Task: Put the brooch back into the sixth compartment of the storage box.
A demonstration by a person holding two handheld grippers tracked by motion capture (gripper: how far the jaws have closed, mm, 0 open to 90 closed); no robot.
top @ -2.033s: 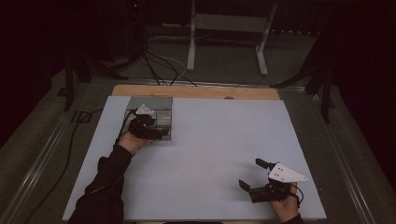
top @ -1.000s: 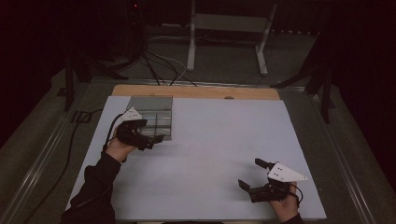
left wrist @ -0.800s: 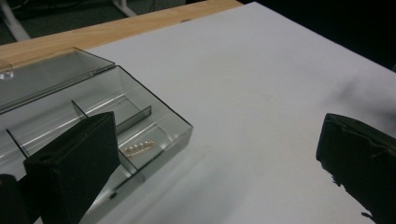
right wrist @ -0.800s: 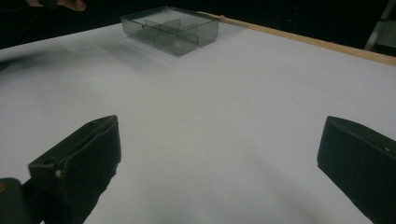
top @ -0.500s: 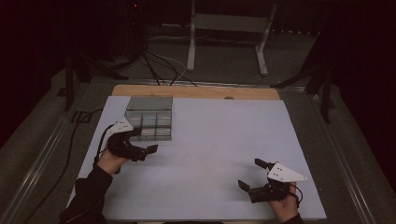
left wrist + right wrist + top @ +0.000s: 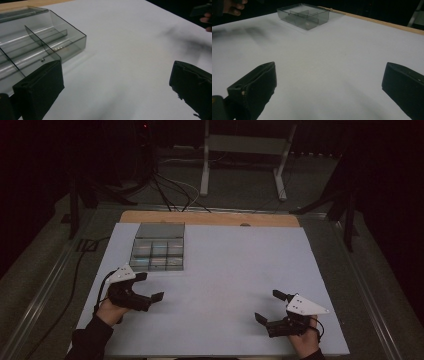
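The smoky transparent plastic organiser box with dividers (image 6: pixel 159 252) sits toward eleven o'clock on the white sheet-covered table (image 6: pixel 235 270), just short of the strip of bare wood along the far edge (image 6: pixel 210 218). It stands square to the sheet, upright and lidless, its open top making every cell reachable from above. Thin partitions cut it into a grid of small compartments. In the left gripper view one near cell shows a few tiny pale specks and a dark fleck (image 6: pixel 43 59) on its floor, too small to identify; the other cells look bare to me.

The left gripper (image 6: pixel 147 289) hovers at about six o'clock from the box, near but apart from it, jaws spread wide and holding nothing, angled toward the middle of the table. I judge it free for whatever comes next. The right gripper (image 6: pixel 267 306) rests low at about five o'clock on the table, well apart from the box, jaws likewise parted and empty, seemingly parked.
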